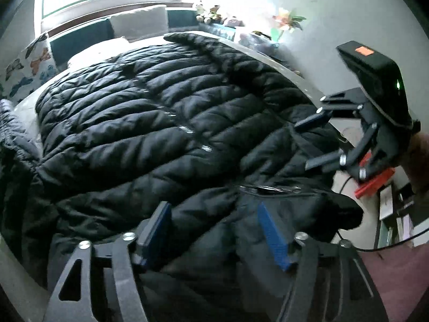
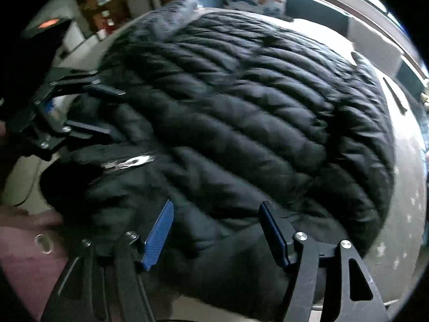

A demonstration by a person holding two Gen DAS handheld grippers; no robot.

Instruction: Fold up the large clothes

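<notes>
A large black quilted puffer jacket (image 1: pixel 150 123) lies spread over a light bed; it also fills the right wrist view (image 2: pixel 241 112). My left gripper (image 1: pixel 214 230) is open, its blue pads either side of a fold of jacket near the near edge. My right gripper (image 2: pixel 217 230) is open over the jacket's near edge too. In the left wrist view the right gripper (image 1: pixel 311 142) shows at the right, open, by the jacket's edge. In the right wrist view the left gripper (image 2: pixel 112 110) shows at the left, open. A zipper pull (image 2: pixel 128 162) glints near it.
A bed with light sheets (image 2: pixel 402 187), a grey pillow (image 1: pixel 139 21) and a butterfly cushion (image 1: pixel 29 64) stands under a bright window. A shelf with flowers (image 1: pixel 287 20) lines the far side. A cable (image 1: pixel 388 244) hangs at the right above a pink floor (image 1: pixel 396 273).
</notes>
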